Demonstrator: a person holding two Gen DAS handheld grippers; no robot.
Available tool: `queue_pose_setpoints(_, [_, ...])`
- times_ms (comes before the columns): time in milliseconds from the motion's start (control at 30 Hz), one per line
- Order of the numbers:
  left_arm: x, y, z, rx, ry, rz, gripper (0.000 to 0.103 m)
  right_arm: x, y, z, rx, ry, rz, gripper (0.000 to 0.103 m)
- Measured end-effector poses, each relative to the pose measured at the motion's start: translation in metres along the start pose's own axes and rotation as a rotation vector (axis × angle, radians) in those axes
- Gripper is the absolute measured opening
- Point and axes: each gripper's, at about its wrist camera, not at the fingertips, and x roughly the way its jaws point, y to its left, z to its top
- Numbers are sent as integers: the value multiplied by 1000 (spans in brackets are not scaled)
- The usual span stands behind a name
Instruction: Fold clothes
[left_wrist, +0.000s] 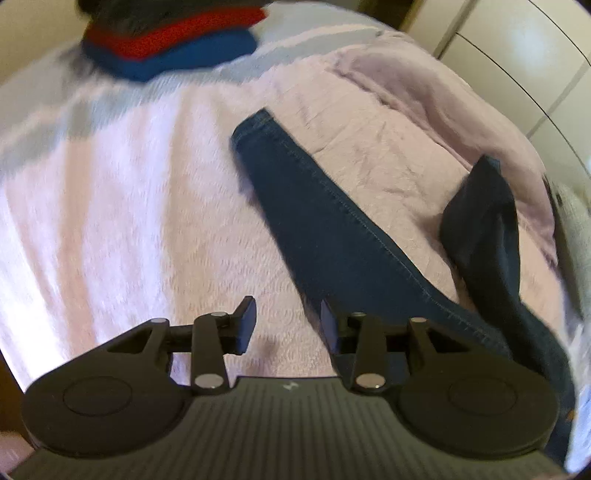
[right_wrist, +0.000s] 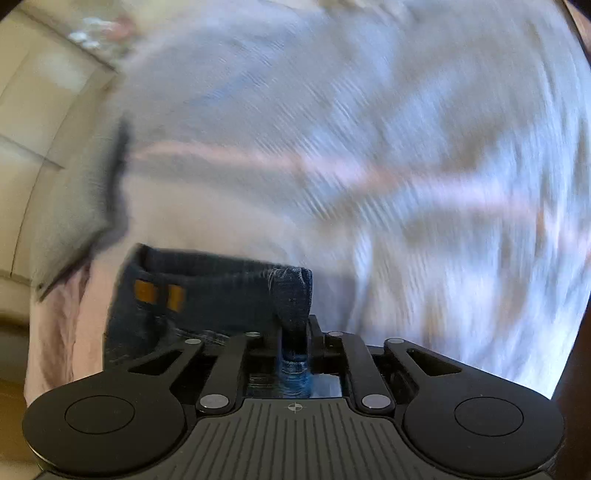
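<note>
On the bed (left_wrist: 129, 221), jeans (left_wrist: 332, 221) run from 11 to 5 o'clock beside the empty, half-open left gripper (left_wrist: 288, 325).
Right gripper (right_wrist: 295, 343) pinches their waistband (right_wrist: 291, 295).

We are holding our left gripper (left_wrist: 288, 325) angled steeply downward, its jaws standing apart with nothing between them. We are tilting our right gripper (right_wrist: 295, 339) downward as well, its jaws pinching a fold of the jeans (right_wrist: 291, 295) between the pads, close in front of the camera.
</note>
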Motion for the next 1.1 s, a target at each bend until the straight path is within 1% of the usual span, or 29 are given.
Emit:
queue_pose_setpoints(33, [3, 3, 1, -18, 6, -10, 39, -1, -2, -4, 30, -24, 20, 34])
queue_pose_setpoints(67, [6, 6, 1, -31, 8, -18, 41, -2, -2, -7, 33, -42, 32, 46])
queue_pose_setpoints(167, [20, 13, 3, -90, 6, -48, 44, 0, 2, -10, 18, -59, 32, 46])
queue_pose_setpoints(333, [56, 24, 3, -254, 32, -132, 45, 0, -1, -8, 9, -42, 29, 46])
queue_pose_setpoints(367, [62, 24, 3, -274, 26, -134, 43, -1, -2, -8, 0, -42, 27, 46])
queue_pose_setpoints(400, [67, 23, 4, -291, 16, -128, 28, -4, -5, -7, -15, -44, 24, 46])
queue_pose_setpoints(433, [67, 18, 7, -286, -6, -120, 16, -4, -3, -8, -32, -45, 18, 46])
queue_pose_setpoints(467, [64, 11, 13, -268, -35, -110, 6, -5, 0, -10, -50, -47, 12, 46])
queue_pose_setpoints(500, [61, 4, 18, -251, -65, -100, 6, -6, 3, -11, -68, -47, 5, 46])
queue_pose_setpoints(533, [58, -9, 24, -202, -90, -99, 6, -6, 5, -12, -87, -46, -4, 46])
queue_pose_setpoints(567, [57, -26, 30, -127, -102, -111, 10, -6, 8, -14, -105, -44, -15, 46])
queue_pose_setpoints(600, [59, -44, 34, -48, -101, -126, 23, -4, 11, -15, -120, -45, -26, 46])
queue_pose_setpoints(667, [72, -78, 37, 96, -48, -136, 39, -1, 15, -18, -138, -51, -48, 46])
queue_pose_setpoints(700, [81, -93, 37, 160, -15, -126, 36, 1, 17, -19, -138, -53, -57, 46])
queue_pose_setpoints(733, [87, -103, 35, 210, 1, -109, 35, 3, 17, -20, -135, -54, -64, 47])
queue_pose_setpoints(767, [93, -110, 31, 251, 7, -88, 34, 5, 17, -20, -128, -52, -68, 47])
queue_pose_setpoints(800, [95, -113, 29, 271, 20, -75, 34, 6, 17, -19, -121, -49, -71, 47])
queue_pose_setpoints(833, [91, -108, 26, 250, 25, -82, 34, 7, 17, -18, -115, -43, -72, 47])
queue_pose_setpoints(933, [72, -79, 20, 134, 18, -131, 37, 11, 15, -13, -100, -19, -71, 48])
queue_pose_setpoints(1033, [60, -40, 21, -30, 24, -126, 42, 15, 14, -10, -79, -3, -77, 50])
queue_pose_setpoints(1100, [54, -17, 22, -134, 24, -122, 43, 18, 14, -9, -70, 2, -84, 52])
